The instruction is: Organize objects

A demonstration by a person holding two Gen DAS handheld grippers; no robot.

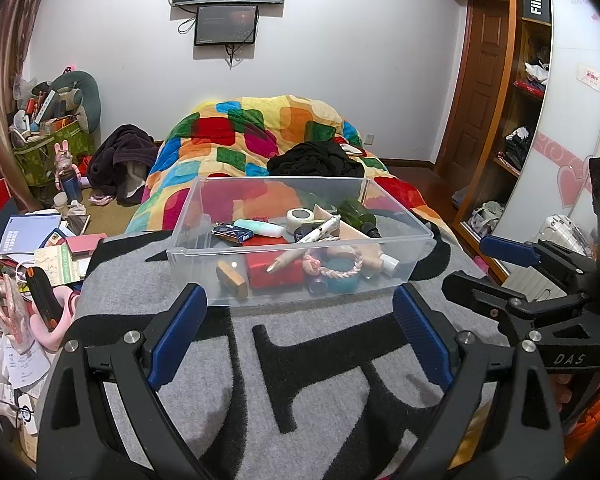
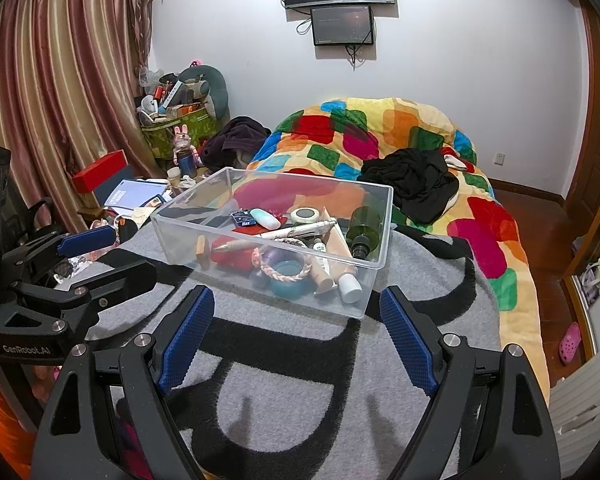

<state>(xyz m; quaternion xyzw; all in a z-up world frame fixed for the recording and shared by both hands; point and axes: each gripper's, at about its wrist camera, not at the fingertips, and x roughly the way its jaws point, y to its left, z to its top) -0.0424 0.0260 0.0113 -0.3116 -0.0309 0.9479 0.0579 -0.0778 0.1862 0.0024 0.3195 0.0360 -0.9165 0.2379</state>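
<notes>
Both our left gripper (image 1: 298,308) and right gripper (image 2: 296,312) gape wide, empty; reaching into the crowded clear bin (image 1: 300,294) (bottles loose) could topple things.

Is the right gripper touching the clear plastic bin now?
Apart. In the right wrist view the right gripper is open, and grey blanket shows between its fingers and the clear bin.
</notes>
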